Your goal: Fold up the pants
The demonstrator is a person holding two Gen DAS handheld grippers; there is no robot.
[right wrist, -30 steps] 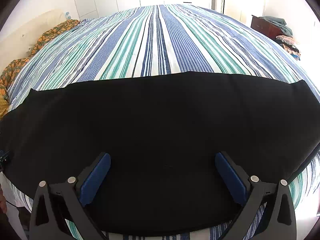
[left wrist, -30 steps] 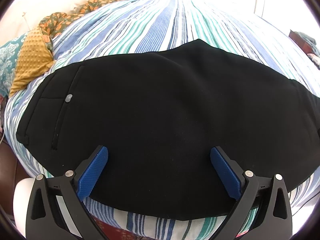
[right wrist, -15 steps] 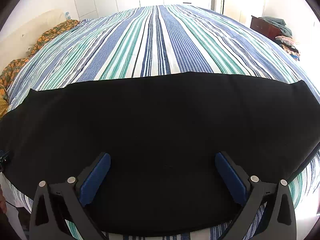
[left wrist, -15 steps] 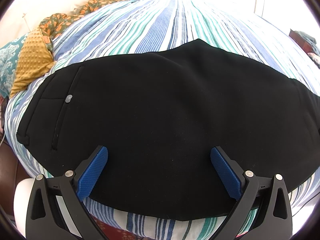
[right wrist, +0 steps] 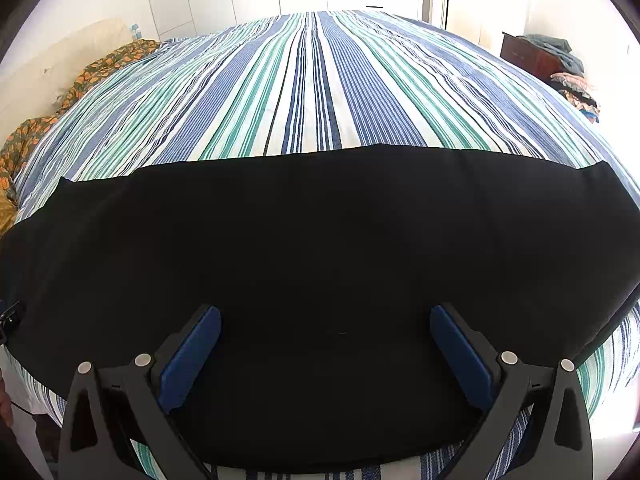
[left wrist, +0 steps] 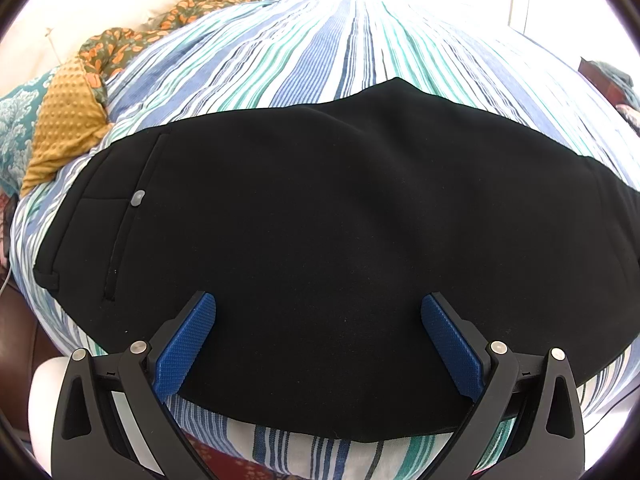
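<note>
— Several things sit around the pants (left wrist: 340, 232): a mustard dotted blanket (left wrist: 60, 128) and an orange-patterned cloth (left wrist: 132, 36) off the waist end, both on the striped bedspread (left wrist: 320, 52), clear of the black fabric. Past the bedspread's far right corner stands a dark wooden cabinet (right wrist: 528, 56) with clothes piled on it.

— Anything lying on the pants themselves?

— Nothing; the fabric is bare. A small grey button (left wrist: 138, 199) marks the pocket seam near the waist.

— Where do the pants lie?

— Flat across the near edge of the bedspread, waist toward the blanket, legs together running the other way (right wrist: 320, 248).

— And the grippers?

— The left gripper (left wrist: 318, 344) hangs over the seat area with its jaws spread wide, the pants below and between them. The right gripper (right wrist: 325, 354) does the same over the legs, jaws spread and gripping nothing.
</note>
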